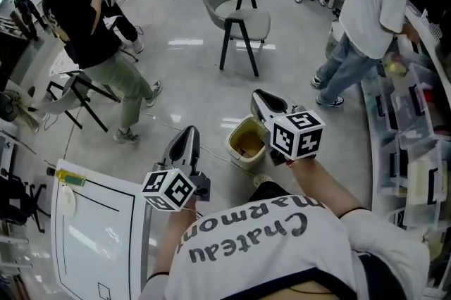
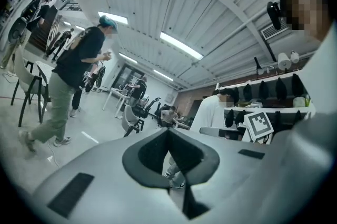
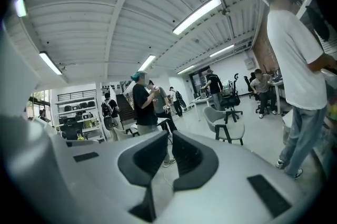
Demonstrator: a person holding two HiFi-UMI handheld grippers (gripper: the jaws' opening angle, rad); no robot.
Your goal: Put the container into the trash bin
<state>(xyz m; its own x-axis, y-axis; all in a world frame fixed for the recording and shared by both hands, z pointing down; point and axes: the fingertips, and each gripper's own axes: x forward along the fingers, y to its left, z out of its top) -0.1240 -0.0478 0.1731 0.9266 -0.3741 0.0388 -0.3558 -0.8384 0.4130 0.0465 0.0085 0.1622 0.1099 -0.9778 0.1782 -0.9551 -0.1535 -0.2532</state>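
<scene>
**Status of task**

1. The bin [image 1: 235, 151] stands on the floor directly in front of the operator, between the two grippers as seen from the head view.
2. The left hand-held gripper [image 1: 189, 135] is held about level, above and to the left of the bin. Its jaws are clenched, the tips meet and nothing sits between them.
3. The right hand-held gripper [image 1: 266, 100] is held above the bin's far right edge. Its jaws are drawn in to a narrow slit, through which only floor shows. It grasps nothing.
4. Container: neither gripper carries it. The bin's inside shows a brownish mass, and it cannot be made out whether this is the container or a liner.

**Assessment**

Both grippers are empty and clear of the bin, so the drop is judged complete, with the container most likely inside the bin. No handling step appears to be left. The only open item is confirming the bin's contents, which these views do not allow.
</scene>
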